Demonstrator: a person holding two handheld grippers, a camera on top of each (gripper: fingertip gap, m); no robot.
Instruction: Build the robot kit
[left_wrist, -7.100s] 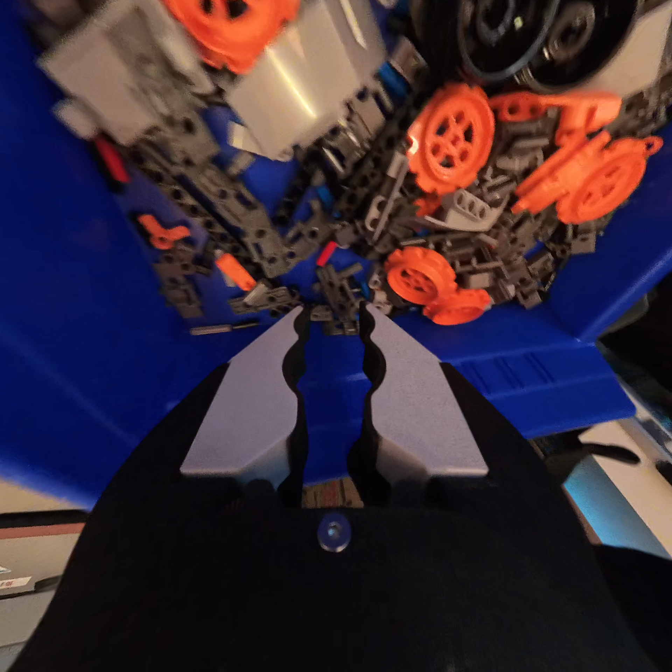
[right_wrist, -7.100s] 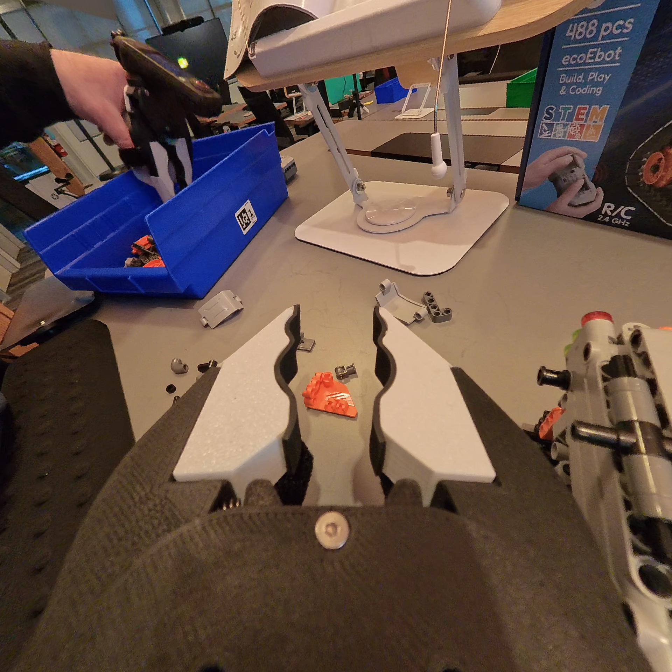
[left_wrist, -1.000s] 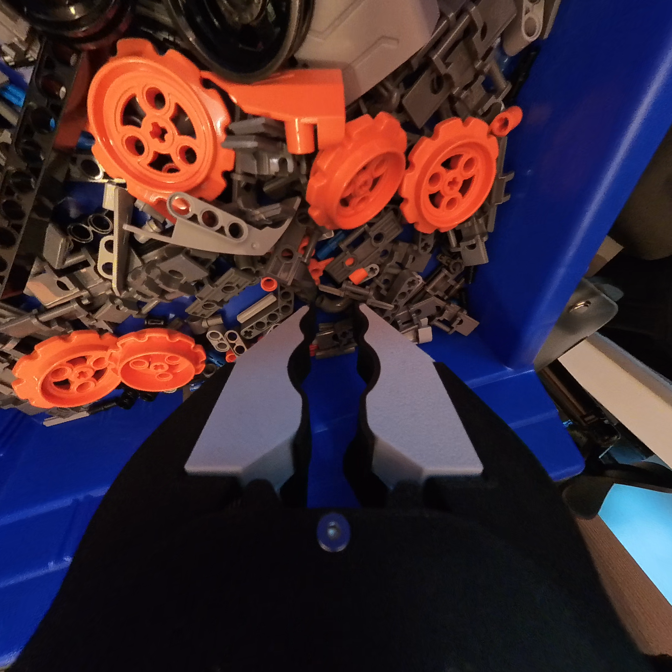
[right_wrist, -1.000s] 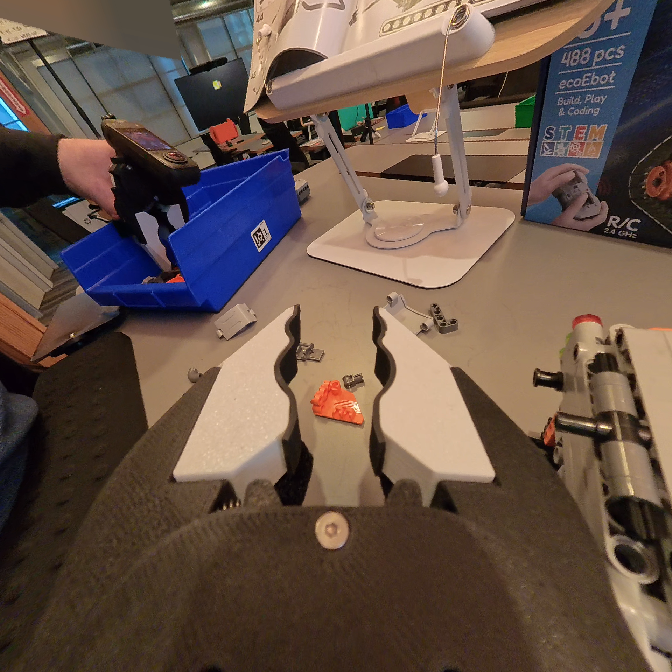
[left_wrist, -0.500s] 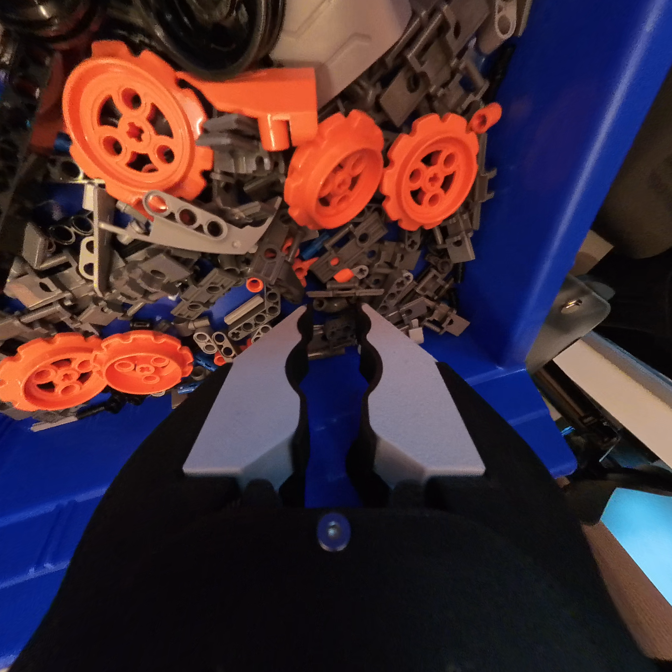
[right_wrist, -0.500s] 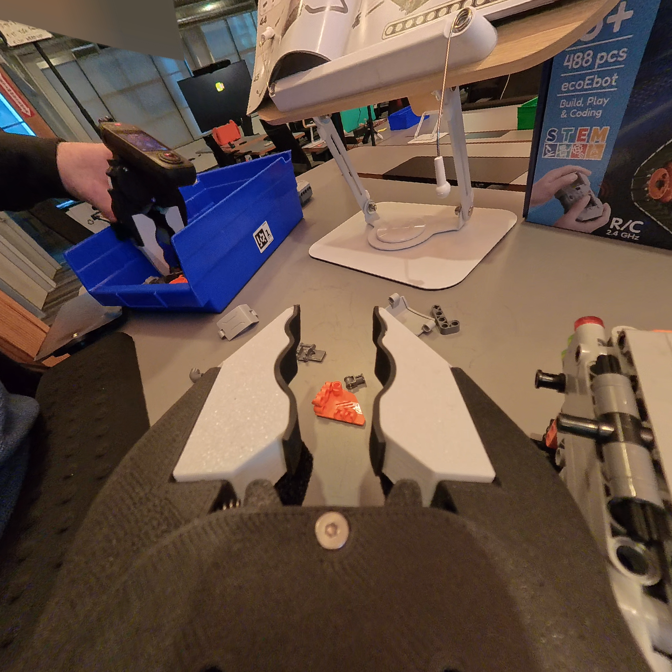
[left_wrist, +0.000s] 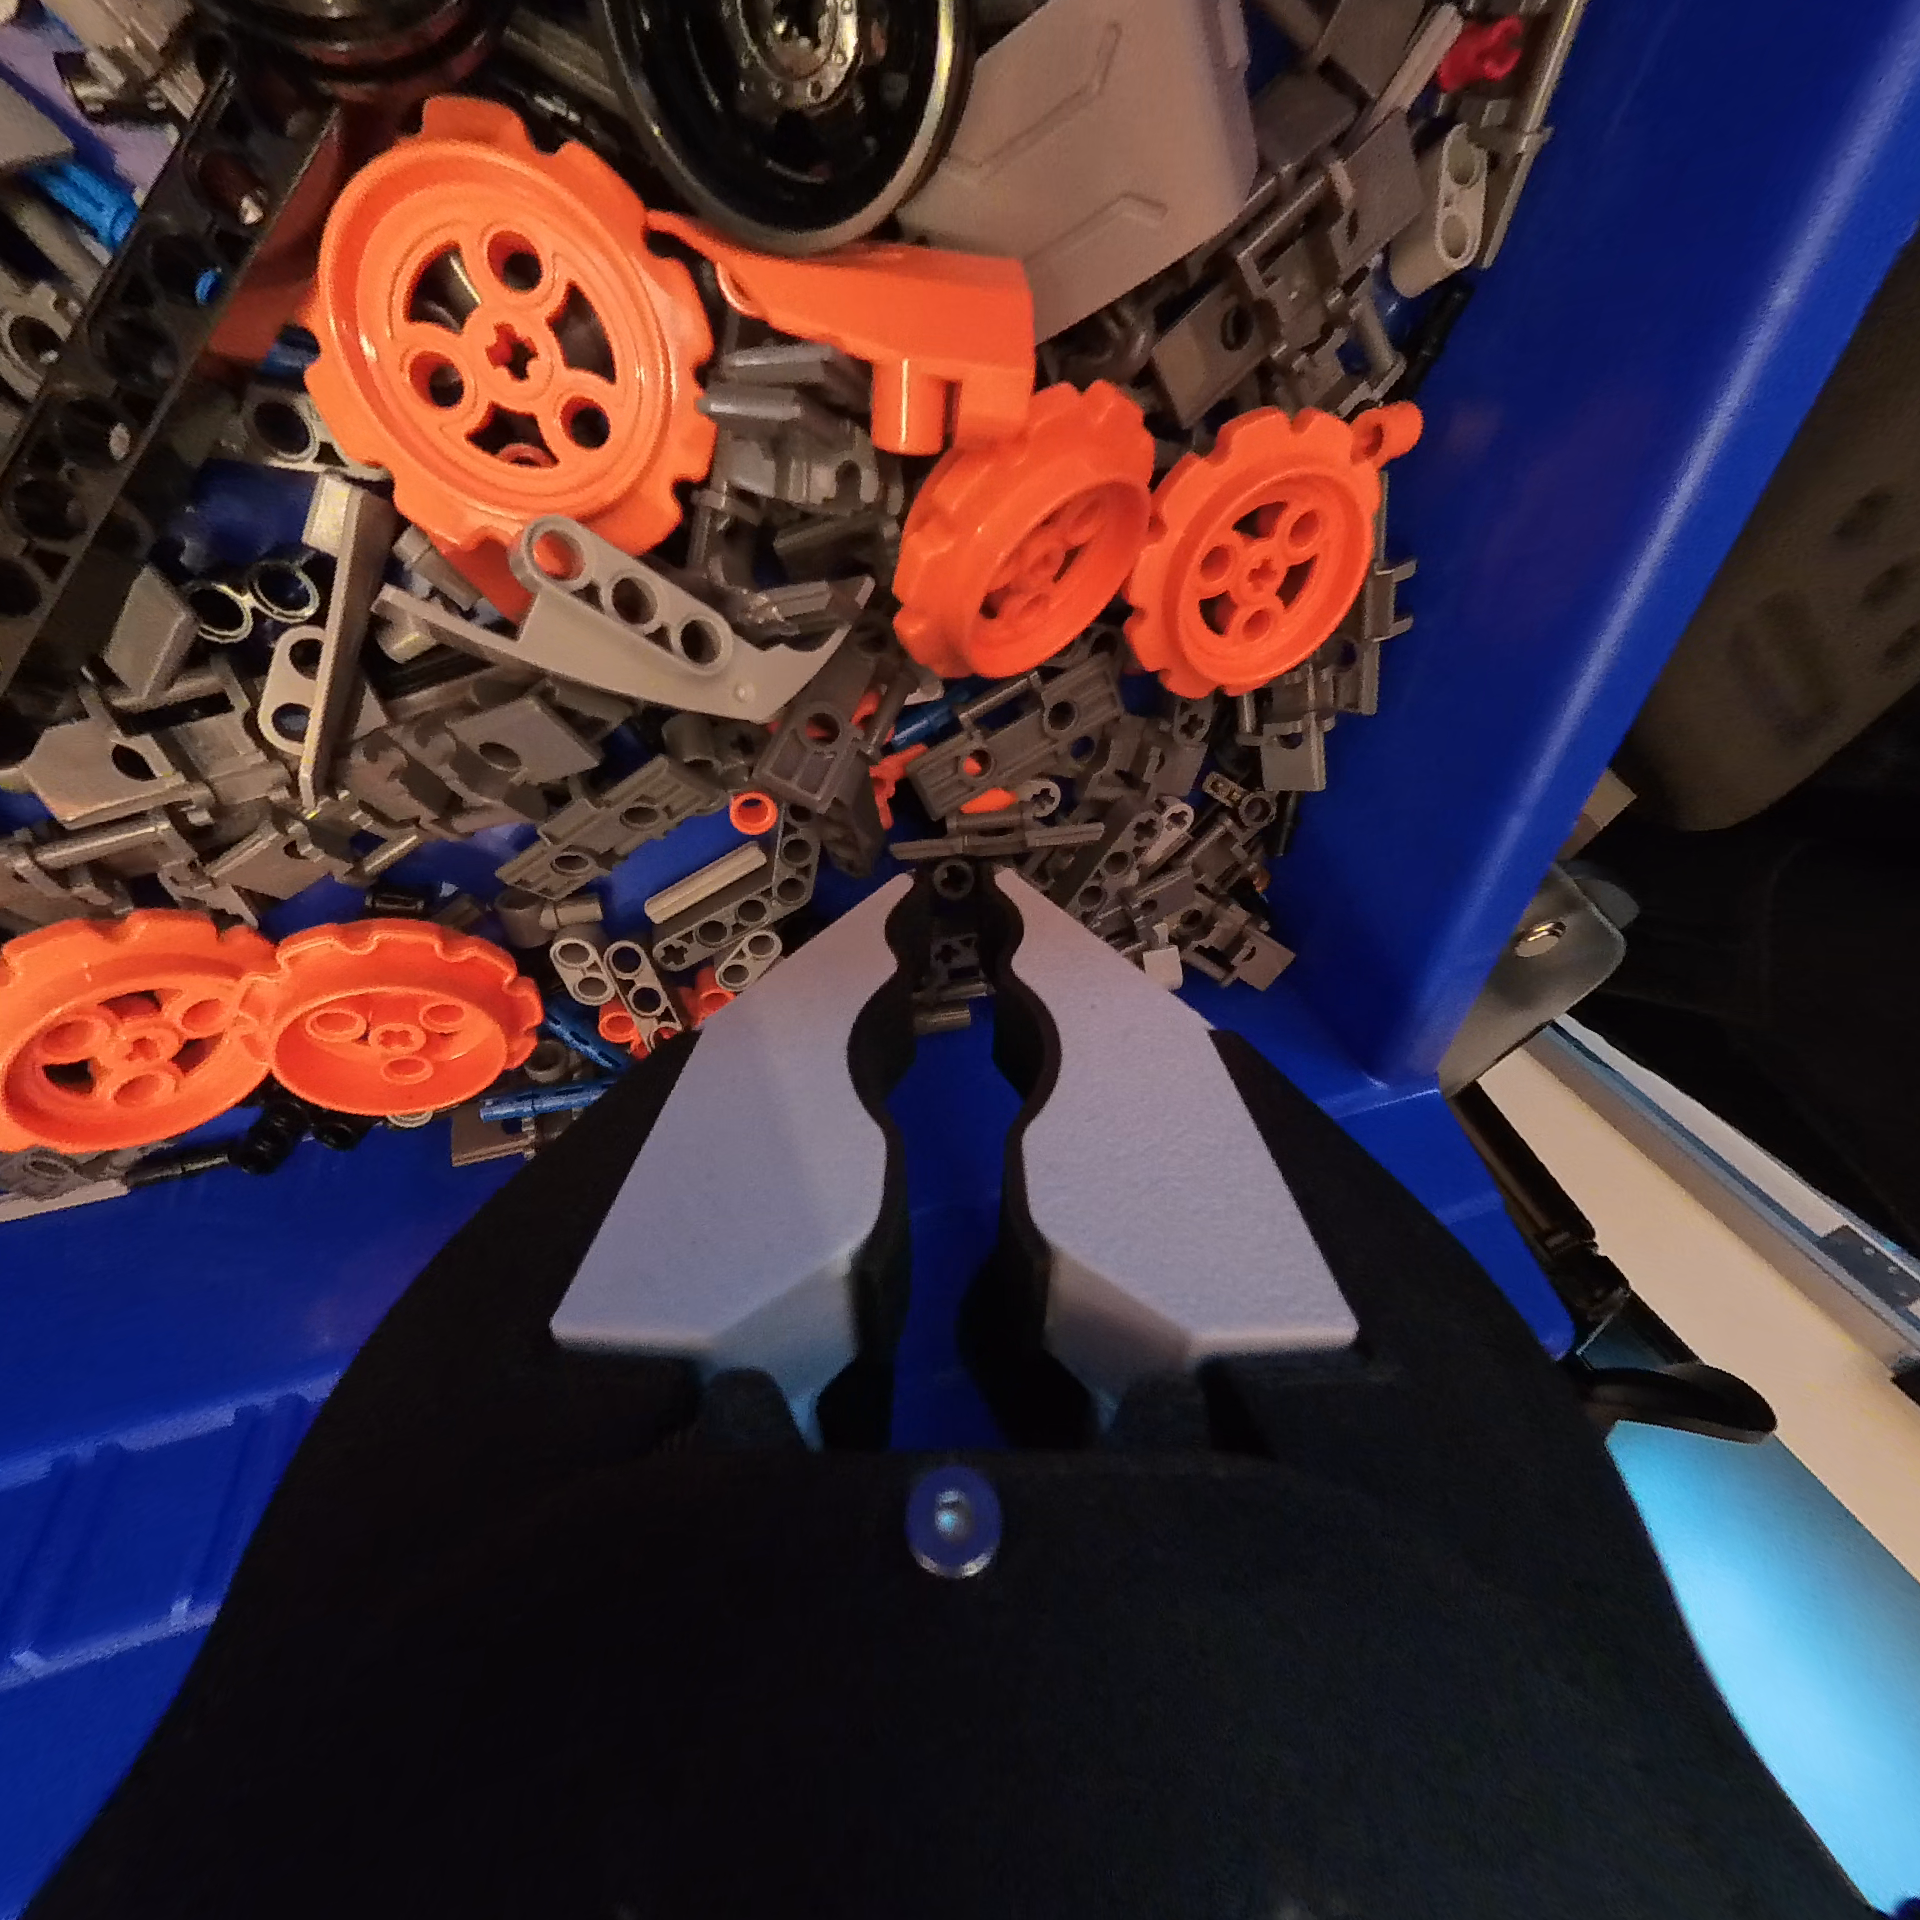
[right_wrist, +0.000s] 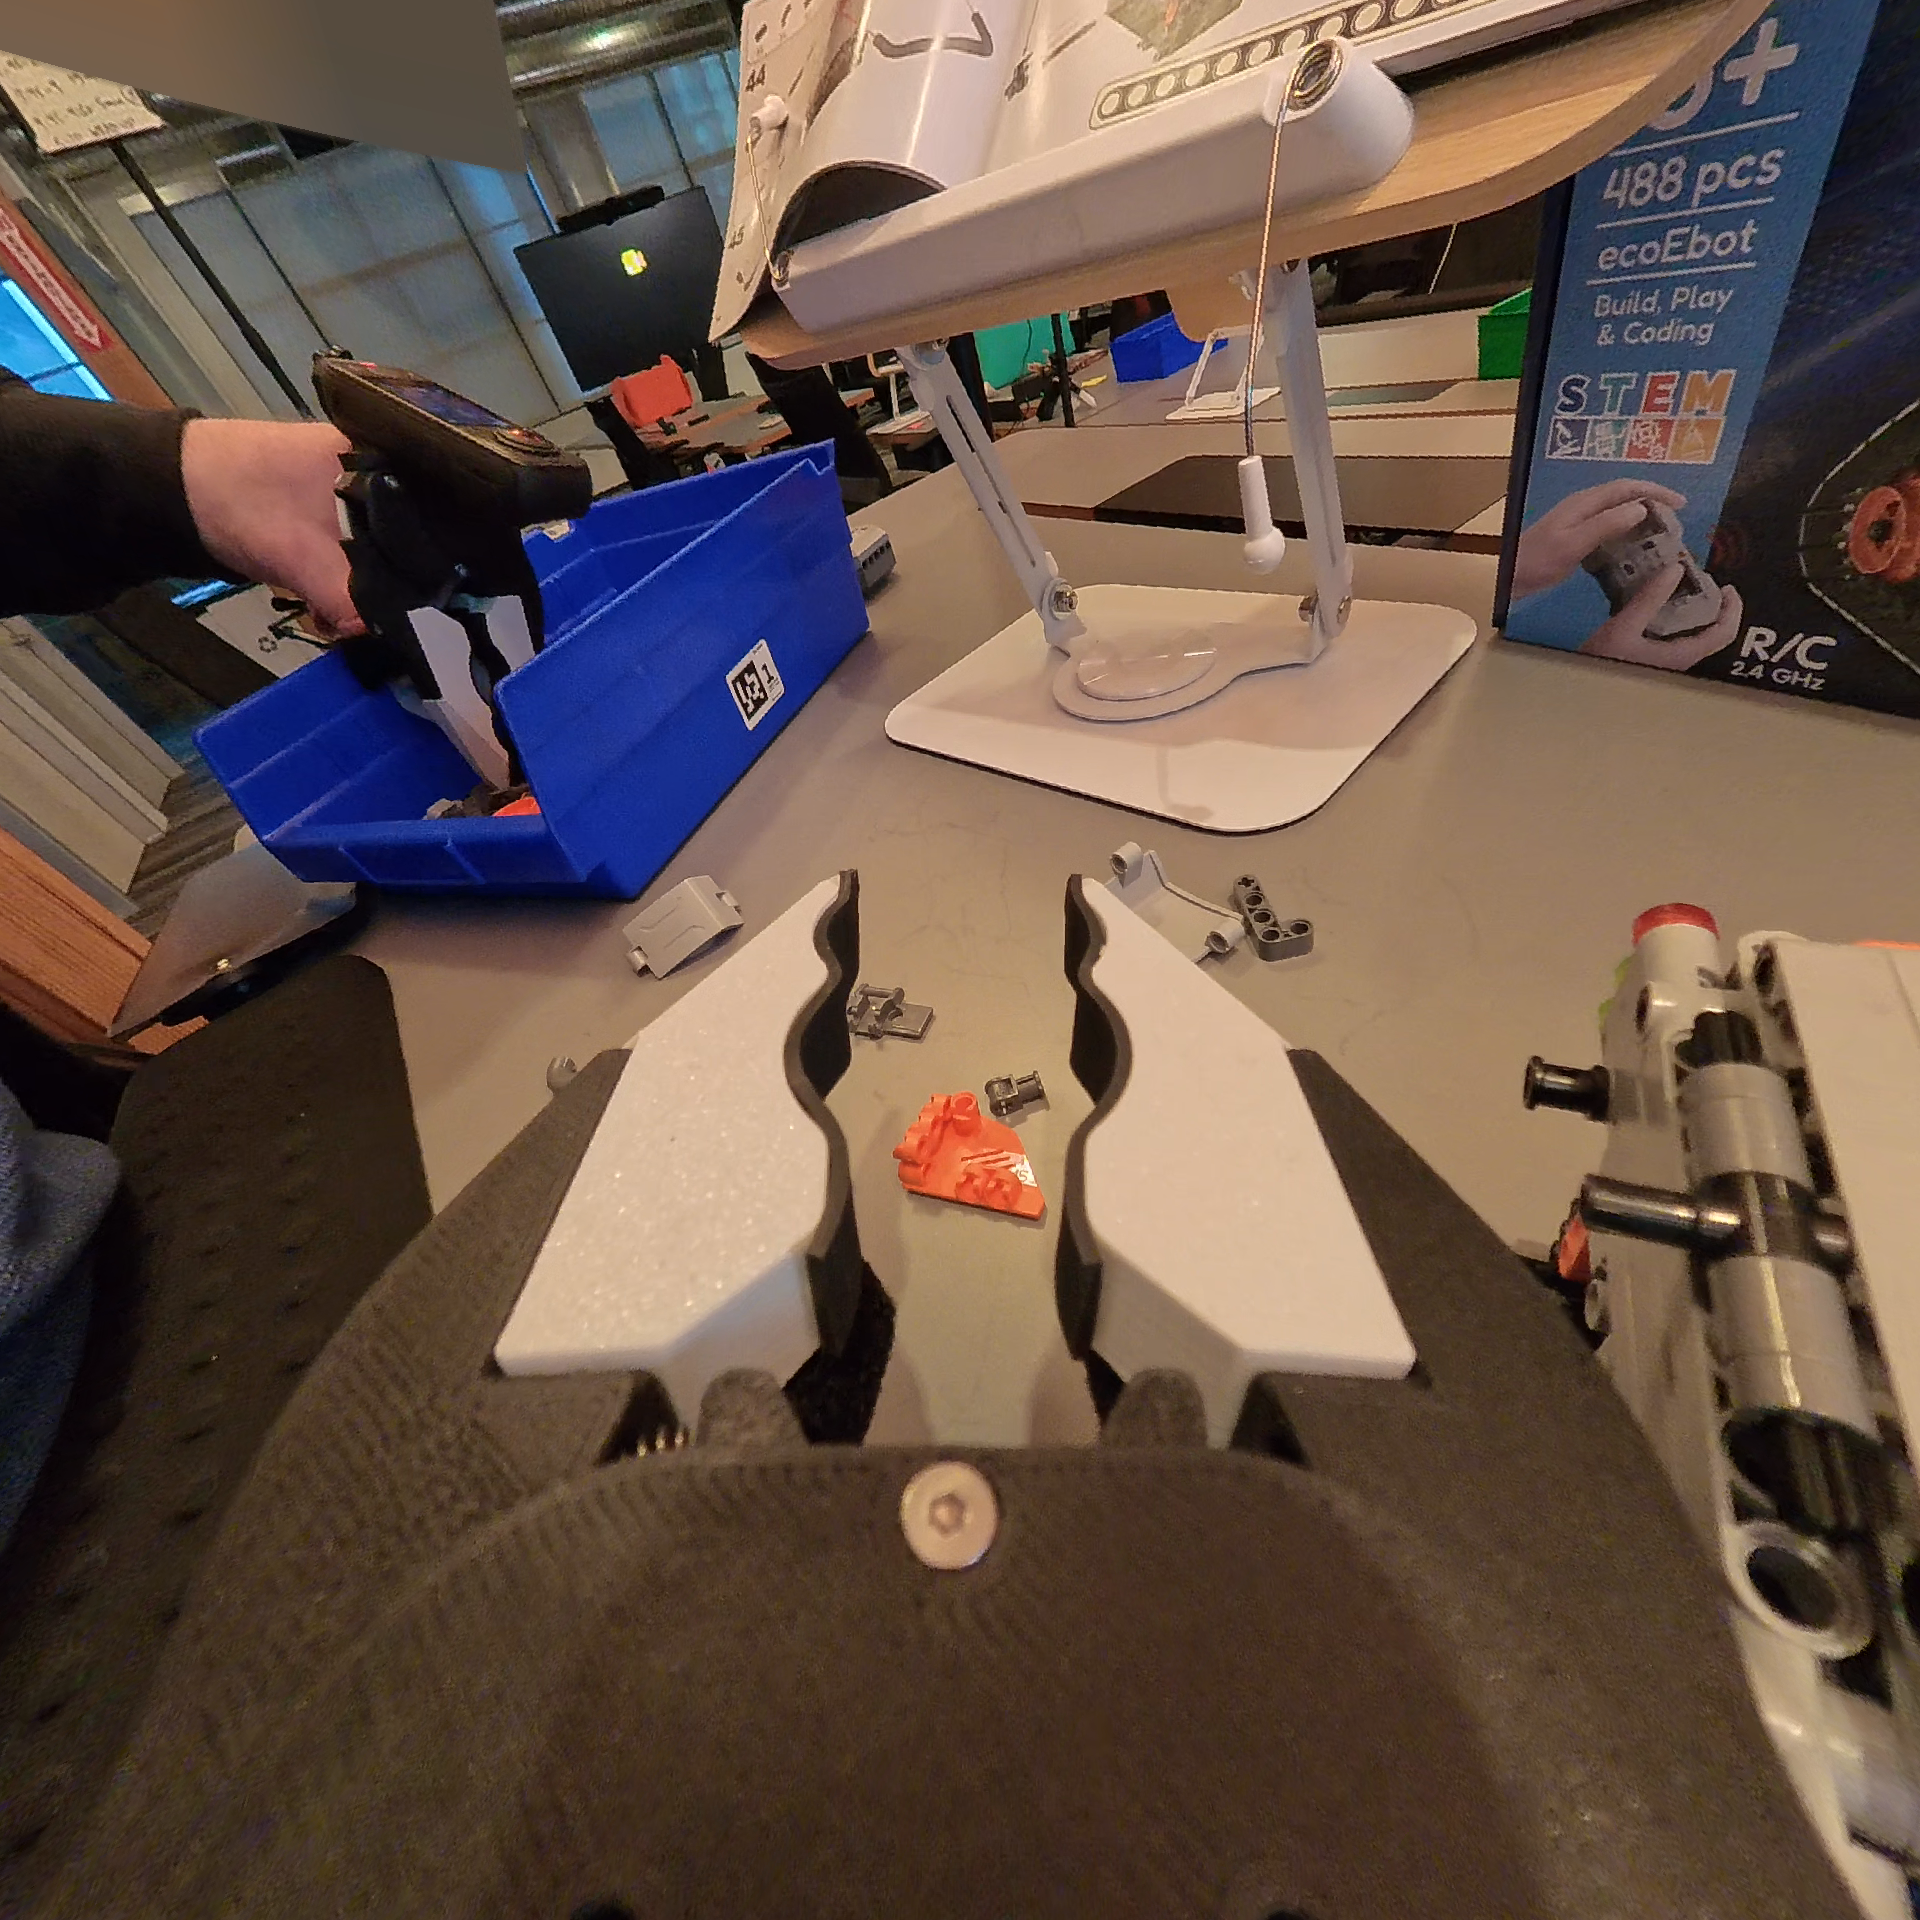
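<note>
**Left gripper in the parts bin, right gripper idle over the desk**

In the left wrist view the left gripper (left_wrist: 954, 883) reaches down into a blue bin (left_wrist: 1621, 436) full of building pieces. Its fingers (left_wrist: 769, 1122) stand close together with a narrow gap, and a small dark grey connector piece (left_wrist: 951, 961) sits in that gap at the tips, its long axis running along the fingers; whether it is truly clamped I cannot tell. Orange toothed wheels lie around: a large one (left_wrist: 509, 353) at upper left, two (left_wrist: 1143, 551) at centre right, two (left_wrist: 260, 1029) at the left edge. A light grey curved beam (left_wrist: 634, 634) lies slanted under the large wheel.

In the right wrist view the right gripper (right_wrist: 961, 894) hangs above the grey desk (right_wrist: 1455, 883), fingers (right_wrist: 717, 1143) apart and holding nothing. Between them on the desk lies an orange wedge piece (right_wrist: 966, 1158), with a small dark pin (right_wrist: 1016, 1091) just beside it. A grey built model (right_wrist: 1766, 1247) stands at the right edge, a white book stand (right_wrist: 1184, 707) at upper centre.
</note>
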